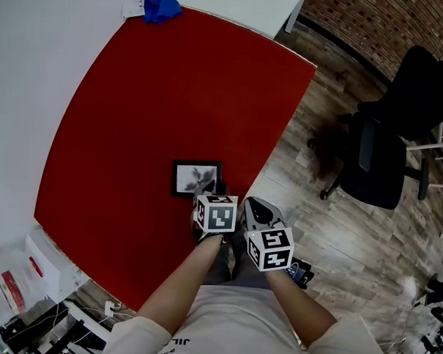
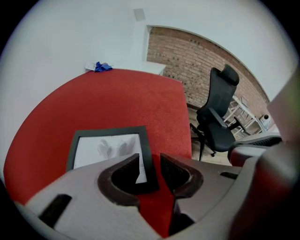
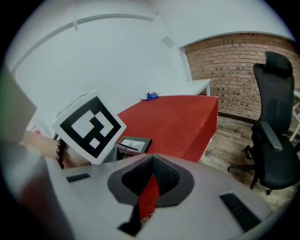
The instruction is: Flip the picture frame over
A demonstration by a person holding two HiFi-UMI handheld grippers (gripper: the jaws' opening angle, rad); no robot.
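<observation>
A small black picture frame (image 1: pixel 197 179) lies picture side up on the red table (image 1: pixel 152 96), near its front right edge. My left gripper (image 1: pixel 210 195) reaches down at the frame's near right corner. In the left gripper view the frame (image 2: pixel 108 147) fills the foreground, and its right bar runs between the open jaws of the left gripper (image 2: pixel 150 164); the pads do not press on it. My right gripper (image 1: pixel 254 205) hangs just right of the left one, over the table edge. Its tips meet in the right gripper view (image 3: pixel 151 163), with nothing held. There the frame (image 3: pixel 136 142) shows past the left gripper's marker cube (image 3: pixel 90 127).
A blue bundle (image 1: pixel 161 7) lies at the table's far corner, beside a white desk (image 1: pixel 244 5). A black office chair (image 1: pixel 384 154) stands on the wooden floor to the right. Boxes and cables (image 1: pixel 26 289) crowd the floor at the lower left. A brick wall (image 2: pixel 197 56) runs behind.
</observation>
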